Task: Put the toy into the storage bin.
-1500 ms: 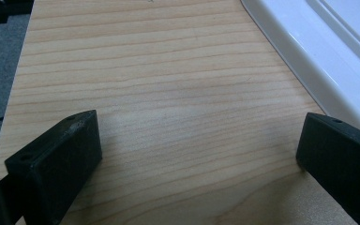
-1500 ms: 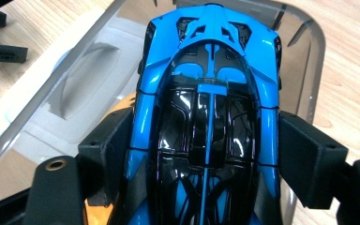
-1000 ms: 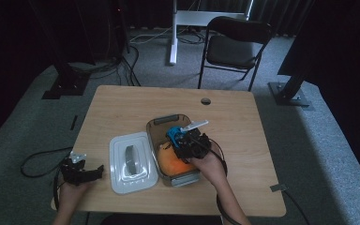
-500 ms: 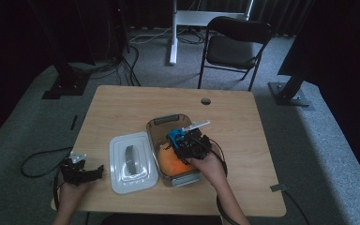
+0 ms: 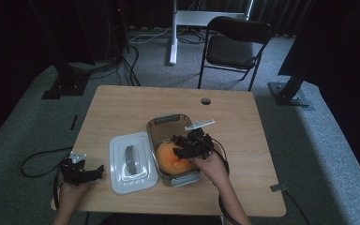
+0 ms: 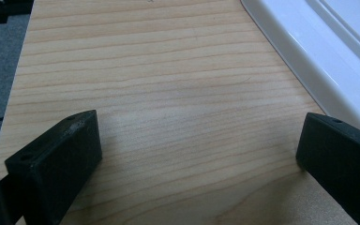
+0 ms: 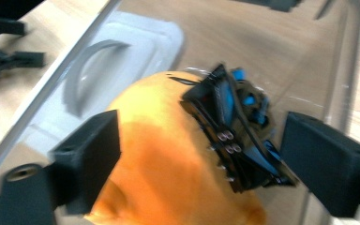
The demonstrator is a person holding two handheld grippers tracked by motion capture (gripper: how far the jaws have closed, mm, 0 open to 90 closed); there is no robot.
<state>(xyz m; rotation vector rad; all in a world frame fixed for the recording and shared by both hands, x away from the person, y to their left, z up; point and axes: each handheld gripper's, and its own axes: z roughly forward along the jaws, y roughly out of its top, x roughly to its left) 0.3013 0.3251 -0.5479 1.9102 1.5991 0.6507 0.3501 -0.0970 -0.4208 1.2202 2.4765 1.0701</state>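
Right gripper (image 5: 186, 149) over clear box (image 5: 161, 126), jaws just opened wide; orange ball (image 7: 168, 168) and black-blue folded item (image 7: 234, 136) lie between them. Left gripper (image 6: 201, 154) open above table (image 6: 159, 70).

Pale matt wood-grain table (image 6: 159, 89), glossy white plastic lid (image 6: 337, 51), clear smooth plastic container (image 7: 342, 61).

Dim high view, dark surroundings, bright close gripper views, right one motion-blurred

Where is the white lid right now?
In the high view the white lid lies flat on the table, just left of the clear container, between the two grippers.
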